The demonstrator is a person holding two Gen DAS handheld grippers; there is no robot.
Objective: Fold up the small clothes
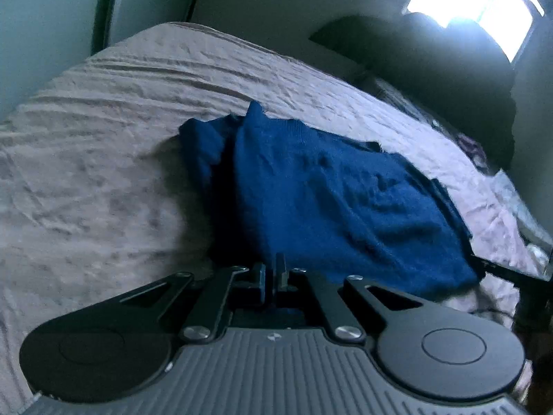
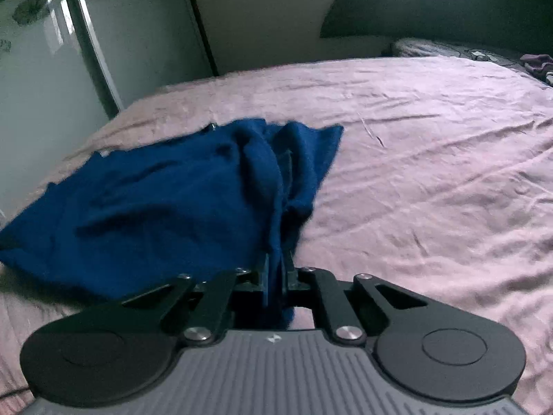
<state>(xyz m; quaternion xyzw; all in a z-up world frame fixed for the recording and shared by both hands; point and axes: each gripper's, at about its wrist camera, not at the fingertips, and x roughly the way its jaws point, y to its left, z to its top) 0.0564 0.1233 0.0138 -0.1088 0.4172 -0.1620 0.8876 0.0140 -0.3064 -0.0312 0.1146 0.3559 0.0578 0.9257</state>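
A dark blue knitted garment [image 1: 328, 200] lies partly bunched on the pink bed sheet [image 1: 86, 173]. In the left wrist view my left gripper [image 1: 273, 269] is shut on the garment's near edge, which rises off the sheet toward the fingers and casts a shadow to the left. In the right wrist view the same blue garment [image 2: 155, 200] spreads to the left over the sheet [image 2: 432, 173]. My right gripper [image 2: 276, 269] is shut on a gathered fold of it, and blue cloth runs down between the pads. A black piece at the right edge [image 1: 511, 273] looks like part of the other gripper.
A glossy wardrobe door [image 2: 52, 52] stands past the bed's far left side. A dark headboard or cushion [image 1: 432, 62] sits below a bright window [image 1: 477, 3]. Small dark items [image 2: 539, 62] lie at the bed's far right. Wrinkled sheet stretches to the right of the garment.
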